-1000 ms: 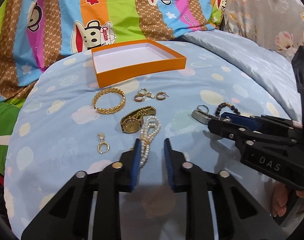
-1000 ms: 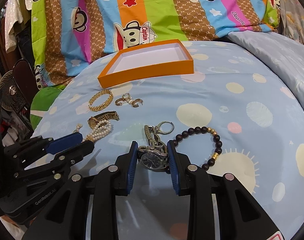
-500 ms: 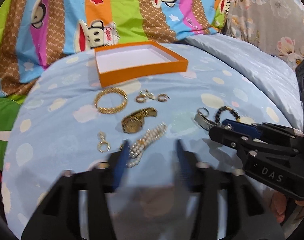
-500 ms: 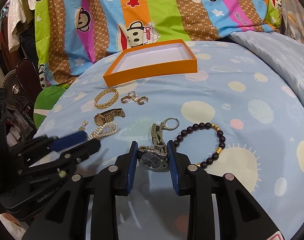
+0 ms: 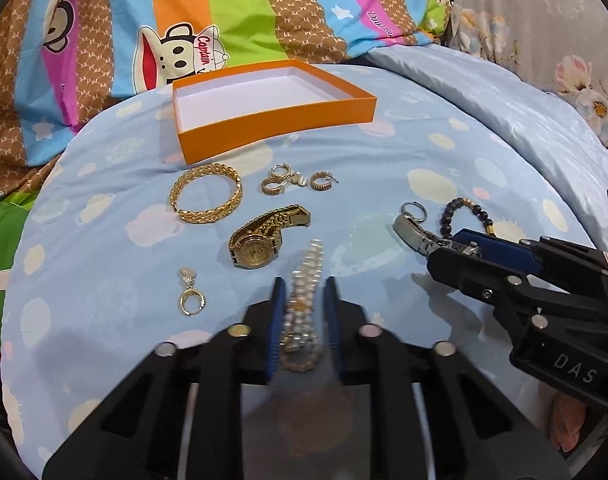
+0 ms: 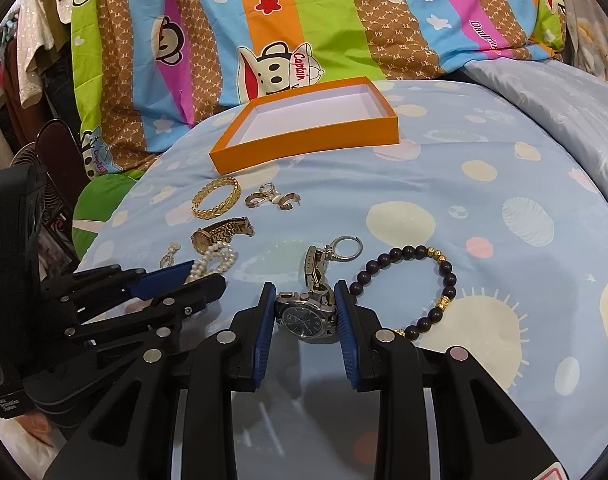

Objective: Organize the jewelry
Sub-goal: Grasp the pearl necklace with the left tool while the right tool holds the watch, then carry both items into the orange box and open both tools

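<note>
An empty orange box (image 5: 272, 114) with a white inside sits at the back of the blue sheet, also in the right wrist view (image 6: 308, 136). My left gripper (image 5: 303, 286) has its fingers around the pearl bracelet (image 5: 304, 300), pads close against it. My right gripper (image 6: 304, 294) is shut on the silver watch (image 6: 304, 314) with a dark dial. A gold bangle (image 5: 206, 198), gold watch (image 5: 264, 240), hoop earrings (image 5: 296, 180), a small gold pendant (image 5: 190, 292) and a dark bead bracelet (image 6: 408, 288) lie loose.
A striped cartoon-monkey quilt (image 5: 224, 20) rises behind the box. A grey-blue folded blanket (image 5: 504, 100) lies at right. The bed edge drops off at left, with a fan and clothes (image 6: 28, 80) beyond.
My left gripper opened wide, moved forward over the pearl bracelet and closed around it. My right gripper kept its hold on the silver watch and barely moved.
</note>
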A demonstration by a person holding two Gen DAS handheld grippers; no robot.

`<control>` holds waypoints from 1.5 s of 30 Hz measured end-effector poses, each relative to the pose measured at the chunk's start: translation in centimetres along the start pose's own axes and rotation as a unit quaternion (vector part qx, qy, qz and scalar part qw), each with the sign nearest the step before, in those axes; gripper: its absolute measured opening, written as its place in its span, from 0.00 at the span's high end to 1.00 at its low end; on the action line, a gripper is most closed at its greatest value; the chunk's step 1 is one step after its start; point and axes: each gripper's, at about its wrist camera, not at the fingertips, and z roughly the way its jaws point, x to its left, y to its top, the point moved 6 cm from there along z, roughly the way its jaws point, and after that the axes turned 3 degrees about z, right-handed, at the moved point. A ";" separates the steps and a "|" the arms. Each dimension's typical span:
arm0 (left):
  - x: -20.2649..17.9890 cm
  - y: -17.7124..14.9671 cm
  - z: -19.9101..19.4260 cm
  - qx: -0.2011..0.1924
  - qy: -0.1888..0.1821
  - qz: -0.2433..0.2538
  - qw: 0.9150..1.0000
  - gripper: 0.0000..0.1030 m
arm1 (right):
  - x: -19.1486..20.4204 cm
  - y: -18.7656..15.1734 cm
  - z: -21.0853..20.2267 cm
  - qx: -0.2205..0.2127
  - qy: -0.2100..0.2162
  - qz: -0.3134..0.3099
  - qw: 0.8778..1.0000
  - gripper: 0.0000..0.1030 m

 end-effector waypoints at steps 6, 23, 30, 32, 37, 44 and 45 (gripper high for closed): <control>-0.4 0.2 -2.3 -0.019 -0.026 -0.012 0.999 0.88 | 0.5 1.4 -1.9 -0.016 0.010 -0.008 1.000 0.73; 5.0 7.9 -6.3 -0.084 -0.014 -0.047 0.995 0.88 | 0.8 7.2 -3.6 -0.032 0.001 -0.060 0.998 0.88; 4.0 4.2 -5.2 -0.062 -0.020 -0.054 0.996 0.87 | 1.3 1.3 -1.2 0.022 -0.016 -0.077 0.997 0.58; 3.9 3.6 -5.0 -0.056 -0.024 -0.058 0.996 0.87 | 1.5 0.9 -0.3 0.028 -0.025 -0.087 0.995 0.58; 3.7 2.8 -4.8 -0.048 -0.026 -0.060 0.997 0.87 | 1.6 0.3 1.4 0.048 -0.036 -0.099 0.993 0.80; 4.0 3.4 -4.9 -0.049 -0.034 -0.061 0.996 0.87 | 1.7 2.4 -0.3 0.026 -0.013 -0.082 0.996 0.81; 4.2 4.0 -4.9 -0.051 -0.035 -0.058 0.996 0.87 | 1.8 3.1 -0.6 0.020 -0.008 -0.080 0.997 0.81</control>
